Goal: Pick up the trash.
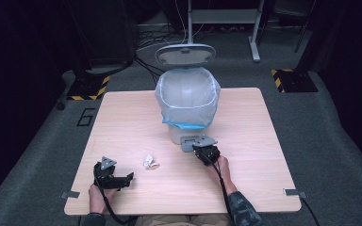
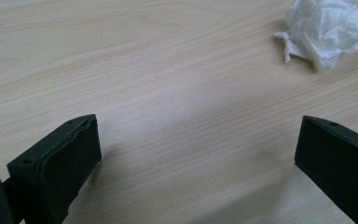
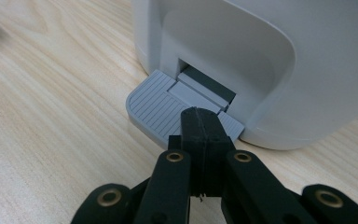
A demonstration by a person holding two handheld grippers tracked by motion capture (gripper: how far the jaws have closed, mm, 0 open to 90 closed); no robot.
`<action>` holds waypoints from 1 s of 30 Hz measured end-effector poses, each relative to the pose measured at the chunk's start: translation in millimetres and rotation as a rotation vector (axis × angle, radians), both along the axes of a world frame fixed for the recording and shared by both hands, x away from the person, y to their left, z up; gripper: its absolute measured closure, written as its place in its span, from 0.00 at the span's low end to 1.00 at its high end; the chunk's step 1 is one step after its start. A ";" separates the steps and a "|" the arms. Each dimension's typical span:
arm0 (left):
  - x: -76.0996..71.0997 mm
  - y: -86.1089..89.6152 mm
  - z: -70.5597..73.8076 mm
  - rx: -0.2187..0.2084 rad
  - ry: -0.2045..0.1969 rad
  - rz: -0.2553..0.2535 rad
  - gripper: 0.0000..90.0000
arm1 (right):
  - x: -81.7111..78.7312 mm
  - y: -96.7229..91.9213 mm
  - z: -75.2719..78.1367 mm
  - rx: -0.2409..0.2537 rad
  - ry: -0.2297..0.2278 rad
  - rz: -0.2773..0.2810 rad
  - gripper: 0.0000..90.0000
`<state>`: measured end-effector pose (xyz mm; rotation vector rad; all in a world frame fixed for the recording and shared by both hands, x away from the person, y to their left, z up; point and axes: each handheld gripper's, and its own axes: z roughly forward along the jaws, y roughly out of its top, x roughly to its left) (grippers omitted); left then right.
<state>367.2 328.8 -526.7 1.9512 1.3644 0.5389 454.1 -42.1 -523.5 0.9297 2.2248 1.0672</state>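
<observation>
The bin [image 1: 187, 101] is standing at the table's [image 1: 122, 122] far middle, lined w/ a clear bag, lid [image 1: 185, 53] being held up. That is being done by the right gripper [image 3: 200, 122]: its jaws are pressed together, nothing between them, and the tips are being pushed down on the grey pedal [image 3: 156, 105] at the bin's near foot. In the high view the right gripper [image 1: 205, 151] is sitting just near of the bin base, right on the pedal [image 1: 188, 142].

The paper wad [image 1: 150, 162] is lying on the table near-centre, left of the right hand, well apart from the bin. The left gripper [image 1: 122, 180] is resting near-left, pointed right toward the wad; its jaws are spread wide, w/ bare wood between them. In the left gripper view the wad [image 2: 328, 29] is showing far-right, beyond the jaws, not yet between them.

Step in hand, as judged: bin is being kept open by pedal; pickup of wad is not yet done.

Next move, prob.: left gripper to be slid fwd and right until wad is sitting between the jaws, then closed on it, lifted, carried over the bag rim and let go. Pedal pressure must be kept on throughout, else lid may be dropping shut. Wad is light and soft, so it could be getting nudged away instead of caught.
</observation>
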 end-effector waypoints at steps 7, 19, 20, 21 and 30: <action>1.9 -11.0 12.1 -0.010 -0.002 -0.043 0.00 | 0.1 -0.2 0.0 0.001 0.000 -0.001 1.00; 19.2 -44.3 20.7 -0.024 0.002 -0.124 0.00 | 0.2 -0.4 -0.1 0.010 0.007 -0.006 1.00; 21.0 -47.2 20.3 -0.019 0.002 -0.128 0.00 | 0.2 -0.5 -0.1 0.011 0.008 -0.006 1.00; 23.0 -50.6 19.8 -0.019 0.001 -0.132 0.01 | 0.4 -0.8 -0.1 0.009 0.008 -0.005 1.00; 38.9 -72.9 14.6 0.007 0.008 -0.168 0.03 | 0.5 -1.2 -0.1 0.013 0.011 -0.007 1.00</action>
